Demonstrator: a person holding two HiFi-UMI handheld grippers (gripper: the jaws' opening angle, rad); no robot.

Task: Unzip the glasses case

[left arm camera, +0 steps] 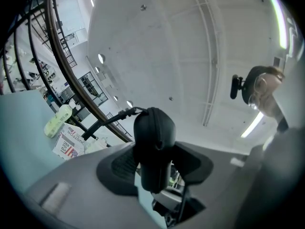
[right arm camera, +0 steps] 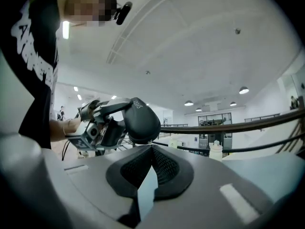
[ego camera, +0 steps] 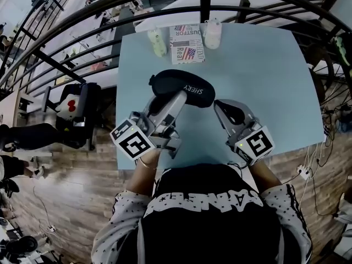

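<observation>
The left hand-held gripper (left arm camera: 152, 162) grasps the black case (ego camera: 190, 87) over the desk (ego camera: 269, 76). The right hand-held gripper (right arm camera: 151, 149) is clenched, tips just beside the case's end.

I find all three views bright, evenly lit from overhead. A long white ceiling strip light (left arm camera: 252, 125) flares in the left gripper view; round recessed ceiling lamps (right arm camera: 244, 90) glow in the right. Shadows on the pale blue tabletop (ego camera: 264, 81) are faint and soft. Fisheye distortion bows the black metal railing (ego camera: 205, 4); corners go black. The black oval glasses case (left arm camera: 153, 147) reads dark, nearly featureless. Nearest foreground is soft.
</observation>
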